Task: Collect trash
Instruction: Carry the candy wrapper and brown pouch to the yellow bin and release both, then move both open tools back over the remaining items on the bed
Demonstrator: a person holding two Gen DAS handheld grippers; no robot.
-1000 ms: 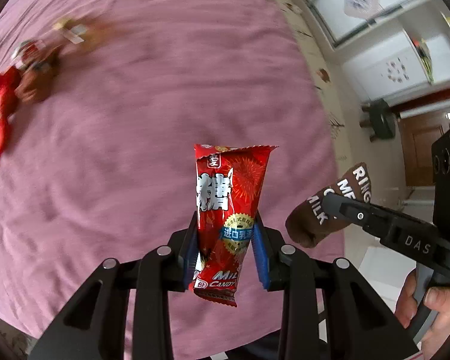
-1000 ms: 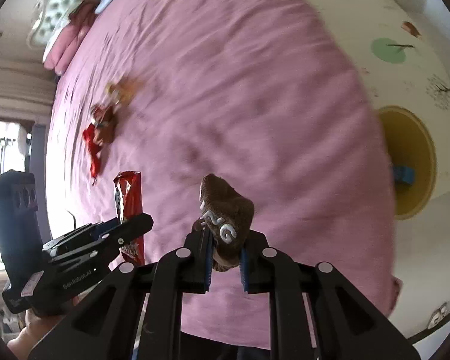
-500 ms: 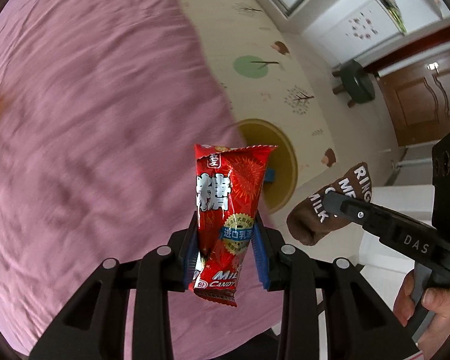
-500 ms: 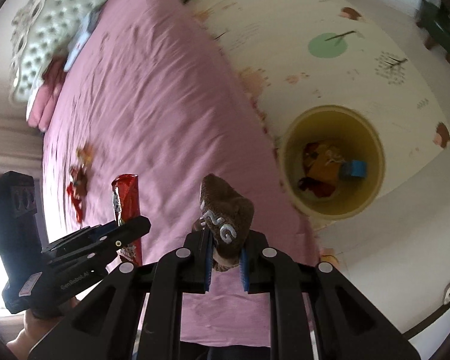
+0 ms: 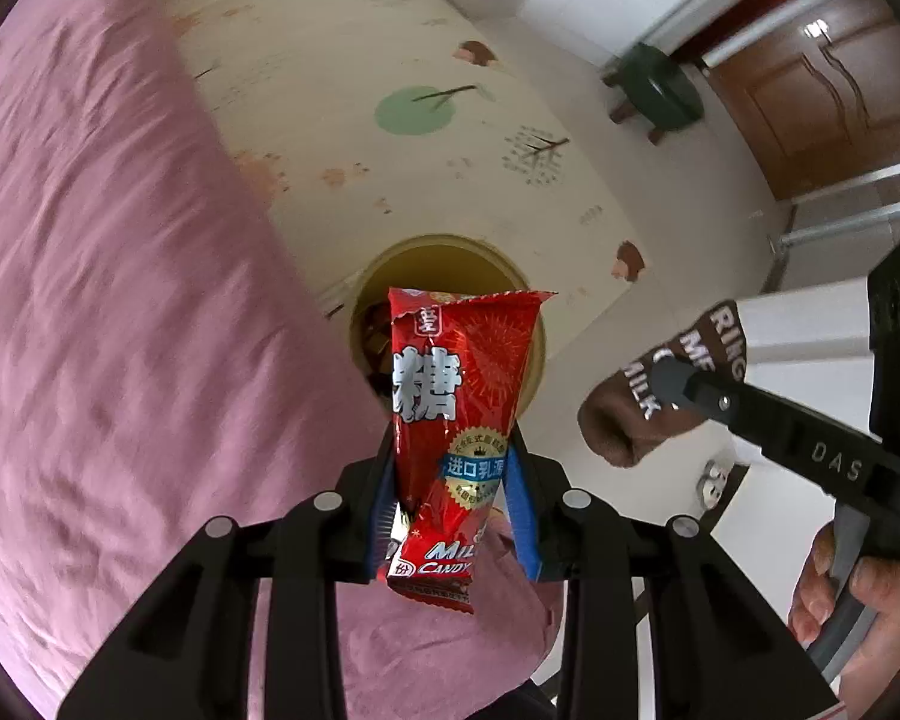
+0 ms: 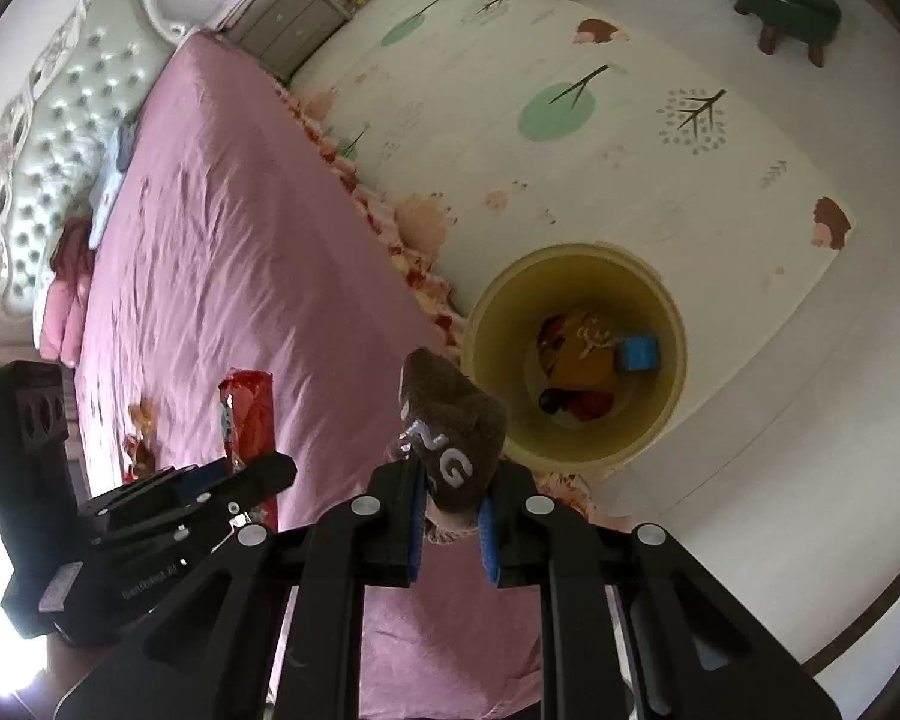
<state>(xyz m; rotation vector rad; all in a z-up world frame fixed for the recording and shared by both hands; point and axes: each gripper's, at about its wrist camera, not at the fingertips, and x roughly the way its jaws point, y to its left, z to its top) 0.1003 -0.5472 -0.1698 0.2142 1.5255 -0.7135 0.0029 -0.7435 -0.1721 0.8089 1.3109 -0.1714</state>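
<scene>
We have both tools loaded near the foot of the bed (image 6: 222, 276): our left gripper (image 5: 453, 510) is clamped on a red candy wrapper (image 5: 456, 414), and our right gripper (image 6: 450, 519) is pinched tight around a brown wrapper (image 6: 453, 426), both held in the air above the bed's edge, with the yellow bin (image 6: 678, 324) on the floor mat (image 6: 570, 150) just beyond, to the right. The likely slip, we judge, is letting go too soon: neither wrapper looks centred over the bin's mouth, and light foil could flutter and land on the mat or the pink sheet. The red wrapper stands upright, its long axis running along the fingers, torn end pointing away from us toward the bin. The brown one is crumpled, with its blunt end pointing forward and a little left.
</scene>
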